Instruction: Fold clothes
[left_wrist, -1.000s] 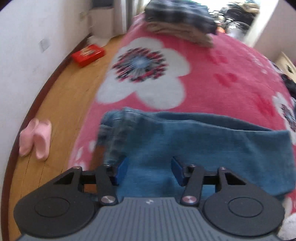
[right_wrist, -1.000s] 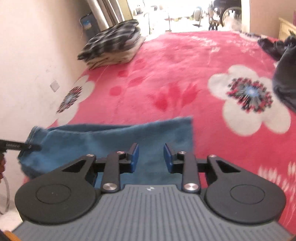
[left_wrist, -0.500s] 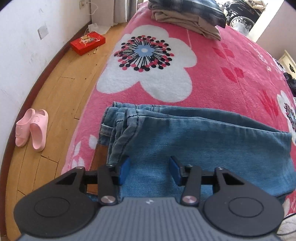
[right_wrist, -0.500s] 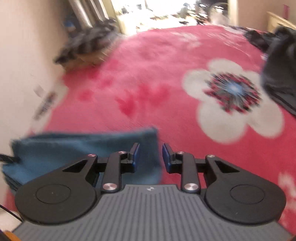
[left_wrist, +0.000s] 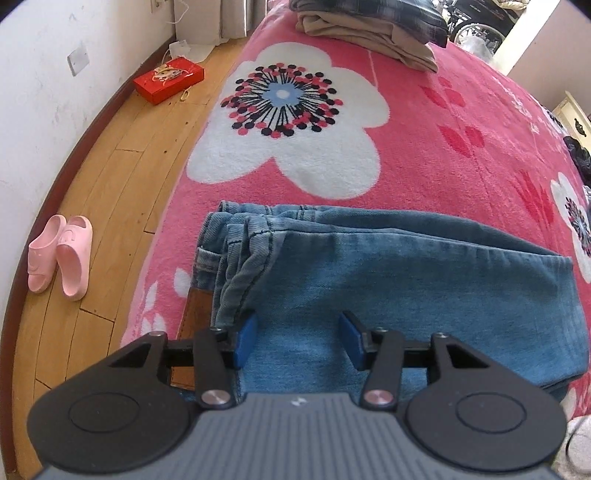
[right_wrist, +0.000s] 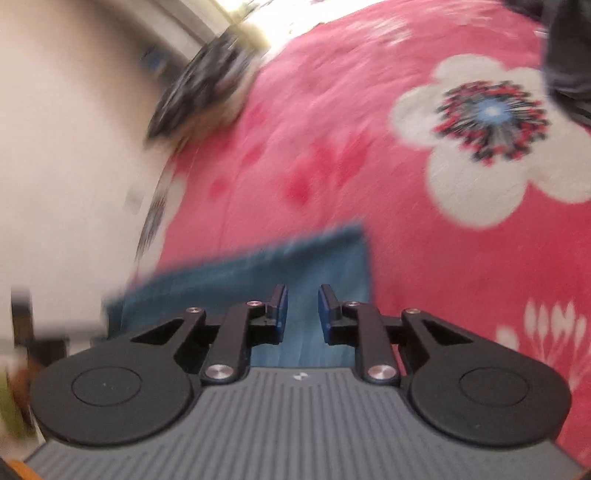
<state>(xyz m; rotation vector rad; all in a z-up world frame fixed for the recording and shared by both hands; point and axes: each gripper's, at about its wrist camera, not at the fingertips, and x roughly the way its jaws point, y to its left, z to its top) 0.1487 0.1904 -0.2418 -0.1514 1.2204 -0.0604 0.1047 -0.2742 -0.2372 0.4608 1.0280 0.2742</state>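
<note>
Folded blue jeans (left_wrist: 388, 273) lie flat on the pink flowered blanket (left_wrist: 443, 155), waistband end to the left. My left gripper (left_wrist: 297, 341) is open and empty, hovering over the near edge of the jeans by the waistband. In the blurred right wrist view the jeans (right_wrist: 295, 258) show as a blue band with their right end under my right gripper (right_wrist: 303, 312), whose jaws stand a little apart with nothing between them.
A stack of folded clothes (left_wrist: 369, 18) sits at the far end of the bed. Dark clothes (right_wrist: 569, 55) lie at the right. The bed edge drops at the left to a wooden floor with pink slippers (left_wrist: 59, 254) and a red box (left_wrist: 168, 79).
The left gripper has tilted down a little over the jeans. The right gripper has swung and tilted, so its view is blurred. Both jaws stay open and the jeans lie still.
</note>
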